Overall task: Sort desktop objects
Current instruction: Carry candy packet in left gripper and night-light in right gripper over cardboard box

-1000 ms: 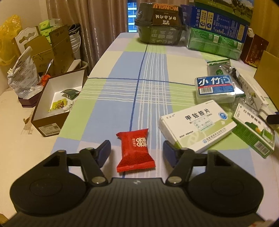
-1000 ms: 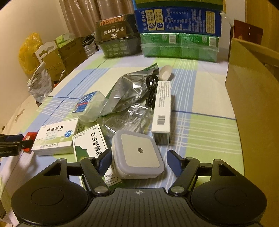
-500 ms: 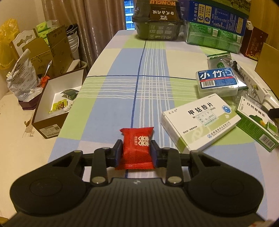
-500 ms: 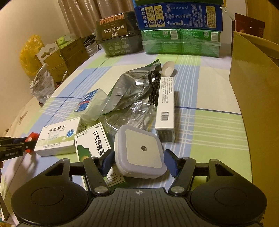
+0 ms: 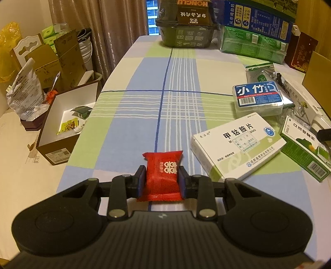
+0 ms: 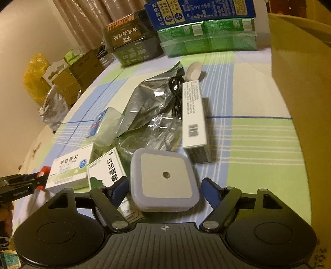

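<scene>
Warm yellowish light filled the room. Brown curtains (image 5: 107,31) hung behind the desk (image 5: 144,107) with its checked blue-and-green cloth, a slit of window (image 5: 152,18) between them; a pale floor (image 5: 18,165) lay beside a cream wall (image 6: 31,35).

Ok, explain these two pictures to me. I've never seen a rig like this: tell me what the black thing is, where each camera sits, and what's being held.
There is no robot here. A person holds a two-finger gripper in each hand, and a wide-angle camera on each one looks forward along its fingers, so the black shape at the bottom is the tool itself.

In the left wrist view, the left gripper is shut on a red candy packet above the checked tablecloth.

In the right wrist view, the right gripper has its jaws either side of a square white night light; they are opening and not pressing it. Beside it lie a white medicine box, a green spray box and a long white box.
</scene>
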Tool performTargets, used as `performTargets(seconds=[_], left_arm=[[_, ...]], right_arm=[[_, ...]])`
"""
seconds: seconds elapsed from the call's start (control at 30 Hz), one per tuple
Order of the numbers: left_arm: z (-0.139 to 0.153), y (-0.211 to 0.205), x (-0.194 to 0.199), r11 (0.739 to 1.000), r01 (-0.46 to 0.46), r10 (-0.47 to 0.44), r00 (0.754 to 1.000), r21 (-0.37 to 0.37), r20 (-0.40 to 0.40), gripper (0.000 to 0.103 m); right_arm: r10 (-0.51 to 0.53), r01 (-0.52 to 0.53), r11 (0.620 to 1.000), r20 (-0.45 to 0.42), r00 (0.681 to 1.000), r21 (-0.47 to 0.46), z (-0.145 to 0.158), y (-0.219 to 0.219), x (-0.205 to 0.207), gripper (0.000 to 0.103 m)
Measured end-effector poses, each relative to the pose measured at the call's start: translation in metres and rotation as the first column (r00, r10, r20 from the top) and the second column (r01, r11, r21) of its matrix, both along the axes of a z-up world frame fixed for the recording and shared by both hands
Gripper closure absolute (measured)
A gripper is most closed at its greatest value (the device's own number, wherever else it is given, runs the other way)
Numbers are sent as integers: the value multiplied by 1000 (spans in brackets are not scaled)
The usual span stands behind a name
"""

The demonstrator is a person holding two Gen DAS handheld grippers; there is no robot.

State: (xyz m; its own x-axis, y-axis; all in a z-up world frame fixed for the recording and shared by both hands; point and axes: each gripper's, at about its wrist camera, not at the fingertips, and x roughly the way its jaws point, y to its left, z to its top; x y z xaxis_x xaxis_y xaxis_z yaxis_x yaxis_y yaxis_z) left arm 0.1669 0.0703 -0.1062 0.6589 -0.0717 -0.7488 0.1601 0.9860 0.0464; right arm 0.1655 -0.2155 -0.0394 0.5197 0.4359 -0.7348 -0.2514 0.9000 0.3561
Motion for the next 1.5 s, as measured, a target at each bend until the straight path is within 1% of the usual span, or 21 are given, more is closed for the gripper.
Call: performTargets(seconds=[0.03,0.07,0.13,0.23,0.33,0.53,0.67,0.77,0.93,1.1,1.3,1.5], left_arm=[[0,0,0,1000,-1,1,1000,1,0,76],[0,-1,0,1000,-2,2,1000,2,-1,76],[0,-2,0,1000,-4,4,1000,4,-1,76],[1,-2,0,1000,-12,12,1000,11,-1,78],[4,-3,-4,1000,-20,20,1000,18,3,78],[19,-5,-17,1000,-12,11,1000,24,13,79],[39,-13,-26,1000,3,-3,1000,27,28,79],[56,-27,-34,999,29,-30,999,31,41,79],[86,-73,-45,994,106,-108,992,20,69,79],[113,-137,-52,979,205,-202,975,-20,96,79],[137,-226,-56,944,324,-315,941,-58,124,79],[147,-306,-59,907,409,-397,909,-94,124,79]], right_arm=[[-2,2,1000,2,1000,3,1,0,0,36],[-5,5,1000,8,1000,7,2,0,-1,39],[2,-2,1000,21,1000,-28,6,4,-3,40],[28,-19,994,80,996,-108,13,11,-11,40],[34,-16,989,122,992,-144,22,14,-18,40],[16,10,987,162,987,-158,44,15,-31,40],[7,24,987,193,981,-159,67,11,-41,40],[-2,43,984,226,974,-176,87,4,-51,40],[-46,106,973,277,960,-204,122,-27,-66,40],[-115,196,951,318,941,-238,153,-80,-80,40],[-194,286,921,325,926,-265,161,-146,-93,40],[-265,352,898,313,912,-264,157,-203,-102,40]])
